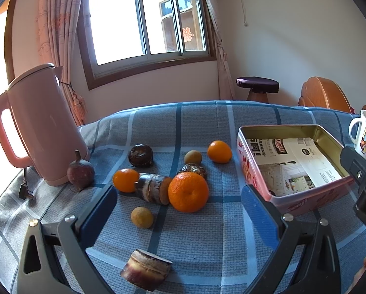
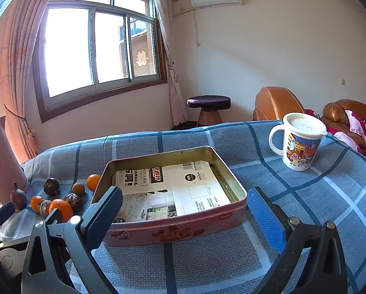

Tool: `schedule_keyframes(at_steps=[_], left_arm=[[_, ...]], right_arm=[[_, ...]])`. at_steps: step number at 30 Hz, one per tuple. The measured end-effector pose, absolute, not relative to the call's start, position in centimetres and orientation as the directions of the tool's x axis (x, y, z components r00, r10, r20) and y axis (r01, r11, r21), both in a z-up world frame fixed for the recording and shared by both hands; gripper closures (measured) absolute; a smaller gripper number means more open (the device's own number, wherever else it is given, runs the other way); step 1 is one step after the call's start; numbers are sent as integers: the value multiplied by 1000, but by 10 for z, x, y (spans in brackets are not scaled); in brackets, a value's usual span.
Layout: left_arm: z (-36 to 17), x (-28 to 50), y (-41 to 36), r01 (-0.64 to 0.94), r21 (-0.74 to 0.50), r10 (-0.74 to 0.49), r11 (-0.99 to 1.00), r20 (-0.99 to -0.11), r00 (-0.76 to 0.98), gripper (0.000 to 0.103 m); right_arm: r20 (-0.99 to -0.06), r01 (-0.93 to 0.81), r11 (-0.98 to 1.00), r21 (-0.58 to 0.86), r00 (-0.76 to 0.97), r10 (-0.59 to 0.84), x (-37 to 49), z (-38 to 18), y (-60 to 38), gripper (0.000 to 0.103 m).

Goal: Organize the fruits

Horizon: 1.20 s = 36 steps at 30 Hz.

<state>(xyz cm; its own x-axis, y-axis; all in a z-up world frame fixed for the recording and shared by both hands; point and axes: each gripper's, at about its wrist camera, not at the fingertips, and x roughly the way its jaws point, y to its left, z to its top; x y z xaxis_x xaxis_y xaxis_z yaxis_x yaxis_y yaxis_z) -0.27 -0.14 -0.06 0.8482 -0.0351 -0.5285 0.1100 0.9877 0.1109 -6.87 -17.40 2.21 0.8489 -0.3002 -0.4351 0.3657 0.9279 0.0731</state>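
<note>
Fruit loose on surface, left of empty tin | left tongs, right tongs both wide open, empty | step: first pick pending | next: left tongs onto big orange

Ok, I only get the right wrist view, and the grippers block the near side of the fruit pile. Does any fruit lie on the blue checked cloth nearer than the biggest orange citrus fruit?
Observer: Yes. A small round tan fruit lies alone on the blue checked cloth, nearer than the biggest orange citrus fruit.
Operator: Anything closer still?
Observer: A short cut piece of brown-and-purple cane lies untouched below the left gripper, which is open and empty.
Operator: And the pink thing at my left edge?
Observer: It is a tall pink lidded kettle with a side handle. Its black plug lies loose on the cloth.
</note>
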Motion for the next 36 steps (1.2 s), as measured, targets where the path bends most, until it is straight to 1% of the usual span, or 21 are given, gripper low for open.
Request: schedule_keyframes(at_steps=[36], left_arm=[[2,-5,-4,119,109,-44,987,-525,850,0]], right_arm=[[-436,366,927,76,849,-300,-69,22,-174,1]])
